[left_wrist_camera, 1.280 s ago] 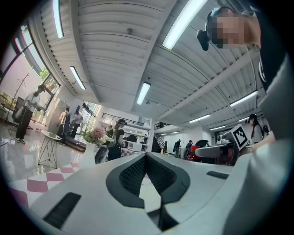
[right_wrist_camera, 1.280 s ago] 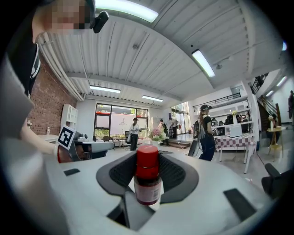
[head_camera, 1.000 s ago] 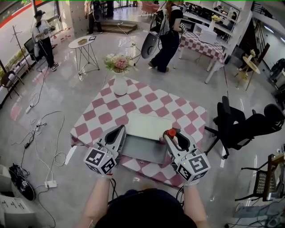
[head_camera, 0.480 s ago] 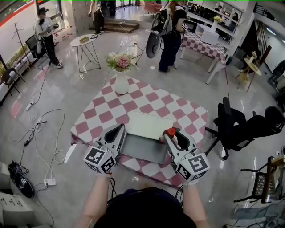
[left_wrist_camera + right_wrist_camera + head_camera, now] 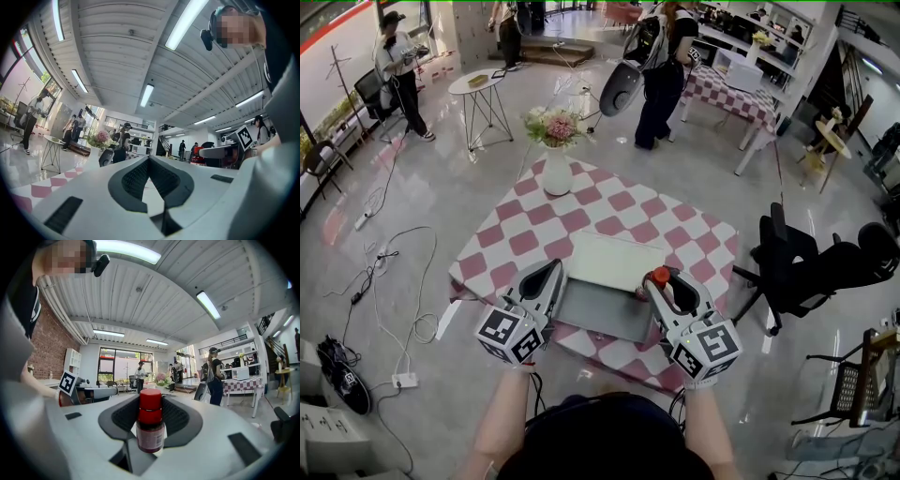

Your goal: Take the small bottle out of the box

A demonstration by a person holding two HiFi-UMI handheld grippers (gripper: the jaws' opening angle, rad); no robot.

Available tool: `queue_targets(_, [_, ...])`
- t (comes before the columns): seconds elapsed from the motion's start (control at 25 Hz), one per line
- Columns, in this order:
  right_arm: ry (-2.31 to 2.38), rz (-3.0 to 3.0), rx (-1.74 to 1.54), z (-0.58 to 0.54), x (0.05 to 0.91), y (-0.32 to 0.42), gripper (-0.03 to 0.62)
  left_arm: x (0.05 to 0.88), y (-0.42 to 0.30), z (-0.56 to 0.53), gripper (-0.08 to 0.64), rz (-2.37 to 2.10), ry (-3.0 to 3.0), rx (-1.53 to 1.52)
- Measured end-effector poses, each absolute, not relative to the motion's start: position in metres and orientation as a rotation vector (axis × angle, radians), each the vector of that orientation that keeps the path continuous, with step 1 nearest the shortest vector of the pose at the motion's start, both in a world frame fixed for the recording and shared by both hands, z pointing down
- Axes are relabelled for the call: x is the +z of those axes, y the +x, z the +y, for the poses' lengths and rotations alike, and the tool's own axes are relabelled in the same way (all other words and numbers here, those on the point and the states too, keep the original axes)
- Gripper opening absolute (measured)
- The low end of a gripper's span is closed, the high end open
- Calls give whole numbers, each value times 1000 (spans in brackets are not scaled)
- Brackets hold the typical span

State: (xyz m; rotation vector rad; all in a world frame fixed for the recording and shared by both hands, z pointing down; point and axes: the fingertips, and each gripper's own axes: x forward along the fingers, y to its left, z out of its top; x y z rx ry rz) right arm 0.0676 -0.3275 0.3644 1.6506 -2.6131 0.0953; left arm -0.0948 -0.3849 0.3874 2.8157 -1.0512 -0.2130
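Jaws of the right gripper [image 5: 151, 404] are clamping the small bottle [image 5: 150, 431] upright between them, the box [image 5: 598, 314] lying just left; left gripper [image 5: 149, 160] jaws are pressing together, empty.

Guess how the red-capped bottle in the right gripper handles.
The small bottle looks rigid, probably glass: firm but breakable. Its smooth round body might slip or twist between the fingers. Tall and narrow under its red cap, it would likely tip easily, and roll if laid down.
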Motion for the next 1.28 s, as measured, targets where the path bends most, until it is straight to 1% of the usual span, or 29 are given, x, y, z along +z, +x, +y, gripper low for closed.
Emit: queue_targets(1.28, [1669,-2609,96,-321,364,69,146,386,-94,-382,3,-1031,2822,-212])
